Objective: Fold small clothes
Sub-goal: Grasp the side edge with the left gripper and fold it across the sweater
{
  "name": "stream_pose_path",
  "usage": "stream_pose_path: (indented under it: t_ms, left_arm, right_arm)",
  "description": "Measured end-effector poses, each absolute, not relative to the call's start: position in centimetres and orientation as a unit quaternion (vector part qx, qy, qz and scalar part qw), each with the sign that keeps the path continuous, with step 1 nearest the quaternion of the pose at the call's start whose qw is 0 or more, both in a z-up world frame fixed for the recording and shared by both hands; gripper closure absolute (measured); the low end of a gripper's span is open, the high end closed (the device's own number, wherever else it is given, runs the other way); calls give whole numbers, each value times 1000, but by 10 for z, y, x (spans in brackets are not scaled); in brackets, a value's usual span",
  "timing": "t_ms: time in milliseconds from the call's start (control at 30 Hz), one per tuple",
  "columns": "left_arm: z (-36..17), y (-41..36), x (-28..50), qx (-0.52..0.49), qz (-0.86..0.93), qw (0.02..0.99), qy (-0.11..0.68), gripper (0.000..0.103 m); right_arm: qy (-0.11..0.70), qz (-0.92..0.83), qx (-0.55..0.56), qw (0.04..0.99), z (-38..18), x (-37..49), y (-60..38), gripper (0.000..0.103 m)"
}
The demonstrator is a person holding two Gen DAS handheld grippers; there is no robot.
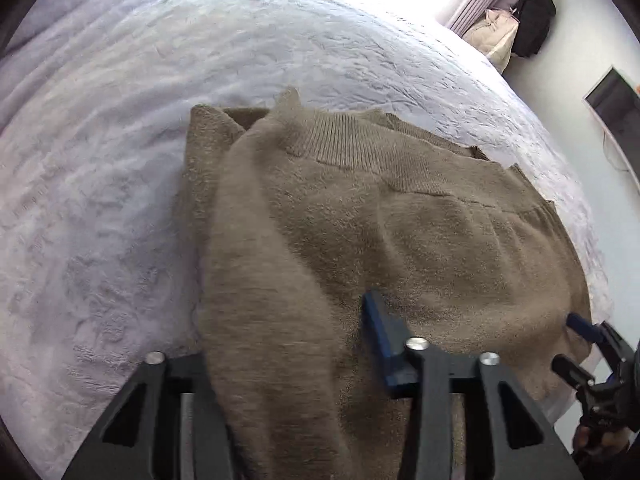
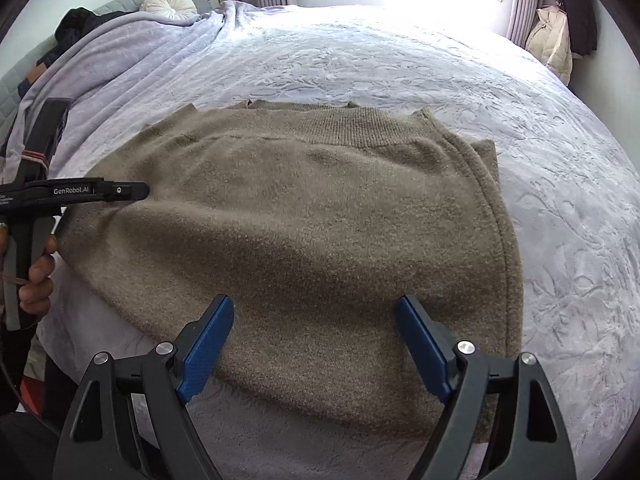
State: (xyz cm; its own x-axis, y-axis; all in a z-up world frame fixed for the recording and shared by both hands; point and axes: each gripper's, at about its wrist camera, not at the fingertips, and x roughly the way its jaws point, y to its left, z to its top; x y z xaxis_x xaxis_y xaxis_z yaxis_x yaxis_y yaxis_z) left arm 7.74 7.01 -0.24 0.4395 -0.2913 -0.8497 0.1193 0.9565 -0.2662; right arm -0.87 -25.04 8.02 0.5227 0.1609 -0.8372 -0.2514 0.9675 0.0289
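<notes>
Sweater (image 2: 304, 232), fuzzy taupe knit with a ribbed collar, lies partly folded on the bed (image 2: 400, 60), its sides turned in. Left hand-held gripper (image 1: 320, 340) is pinched on a raised fold at the sweater's near edge. Right hand-held gripper (image 2: 314, 312) hangs over the sweater's near hem, blue fingers (image 2: 208, 344) spread wide, holding nothing.

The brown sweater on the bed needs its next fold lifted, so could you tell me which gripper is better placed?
Probably the left gripper: a ridge of the sweater is already pinched between its jaws. The right gripper hangs open above the near hem, gripping nothing.
</notes>
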Motion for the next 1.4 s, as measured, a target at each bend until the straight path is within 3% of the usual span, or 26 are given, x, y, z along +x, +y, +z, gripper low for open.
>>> stream_pose_path:
  t_ms: [100, 467, 667, 1000, 1233, 1400]
  left_arm:
    - [5, 68, 75, -81, -114, 846, 515, 78]
    - [47, 36, 66, -18, -83, 862, 500, 81]
    - [79, -20, 63, 50, -104, 865, 488, 81]
    - [105, -124, 79, 96, -144, 848, 501, 82]
    - [75, -223, 78, 144, -174, 824, 520, 82]
    - [47, -248, 69, 182, -178, 807, 533, 79]
  right_arm:
    - [460, 122, -45, 878, 89, -4, -250, 17]
    - [468, 129, -86, 870, 73, 35, -227, 16]
    - [435, 100, -41, 894, 108, 18, -277, 16]
    - [424, 69, -15, 903, 118, -1, -339, 16]
    - [423, 54, 21, 904, 111, -15, -373, 16]
    - [419, 89, 16, 903, 105, -25, -372, 16]
